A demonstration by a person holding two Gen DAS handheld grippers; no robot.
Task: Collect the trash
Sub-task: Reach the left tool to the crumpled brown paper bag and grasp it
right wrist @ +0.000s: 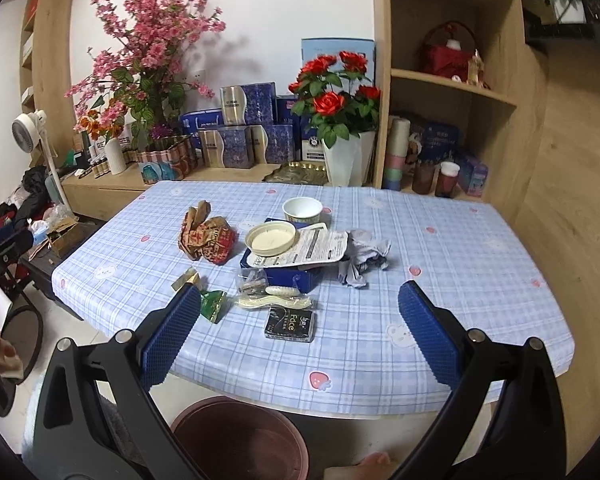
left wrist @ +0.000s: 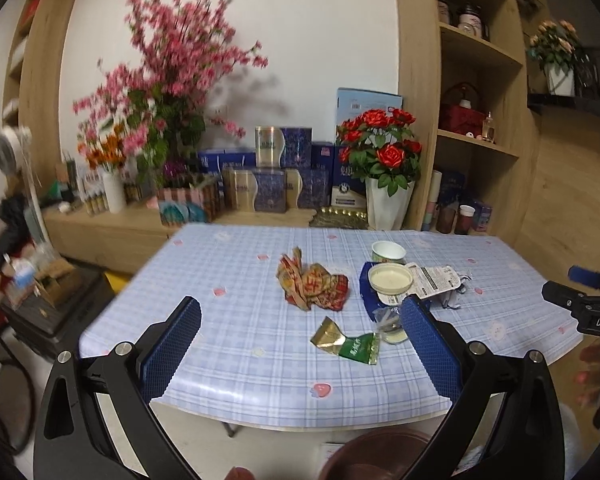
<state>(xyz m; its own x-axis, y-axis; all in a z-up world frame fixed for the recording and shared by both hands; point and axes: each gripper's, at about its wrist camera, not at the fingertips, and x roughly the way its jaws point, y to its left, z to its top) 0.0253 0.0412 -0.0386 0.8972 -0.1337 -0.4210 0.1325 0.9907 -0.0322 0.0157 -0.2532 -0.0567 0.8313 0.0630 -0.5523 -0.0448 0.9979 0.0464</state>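
Hovering grippers (right wrist: 300,312), table edge (right wrist: 340,408) below

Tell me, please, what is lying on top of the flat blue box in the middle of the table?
On the blue box rest a round cream lid and a white printed package. Whatever lies beneath them on the box is covered and cannot be seen.

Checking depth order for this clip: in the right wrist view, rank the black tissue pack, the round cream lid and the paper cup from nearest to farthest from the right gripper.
1. black tissue pack, nearest, centre, between the right gripper fingers.
2. round cream lid, mid-table on the pile.
3. paper cup, farthest, behind the pile.
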